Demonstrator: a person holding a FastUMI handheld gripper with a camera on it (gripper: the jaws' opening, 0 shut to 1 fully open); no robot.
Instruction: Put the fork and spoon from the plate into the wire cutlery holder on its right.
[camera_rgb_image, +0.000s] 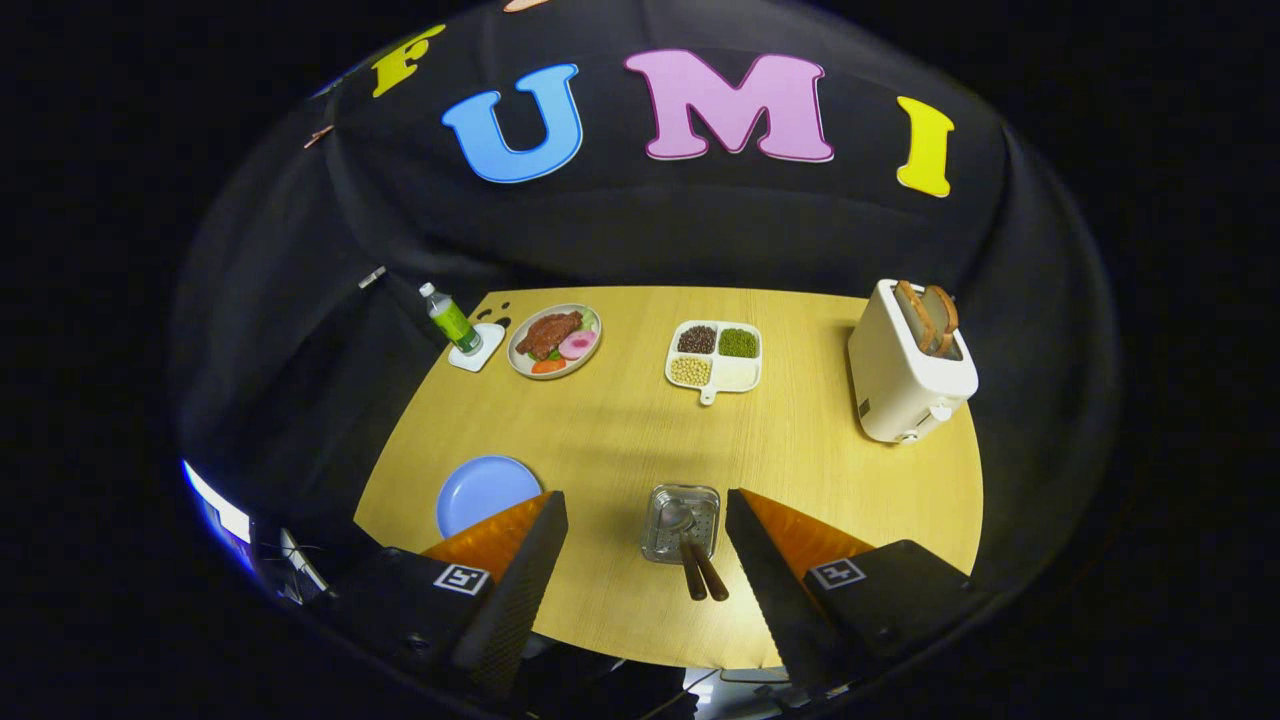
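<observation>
i'm looking down along my claw (645, 545) at a round, light wooden counter (620, 430). the claw's two fingers stand wide apart and hold nothing. between them, just ahead of the fingertips, sits the square silver wire cutlery holder (681, 522). two brown wooden handles (700, 572) stick out of the holder towards me, lying side by side; a shiny spoon bowl (676, 517) shows inside the holder, but i cannot tell the fork end apart from the mesh. so both pieces of cutlery rest in the holder, apart from either finger.

taking the holder as my landmark: to its left, partly hidden behind the left finger, lies the round pale blue plate (485, 492), with nothing on its visible part. well beyond the holder, a white four-compartment dish with a small handle (714, 356) holds dark, green and pale beans, one compartment bare. beyond and to the left of the holder is a pale round plate of food (555, 340), with red meat and pink slices. further left of that stands a small green bottle with a white cap (450, 318) on a white square coaster (477, 348). beyond and to the right of the holder stands a white toaster (908, 365) with two slices of brown bread (928, 315) rising out of its slots.
</observation>
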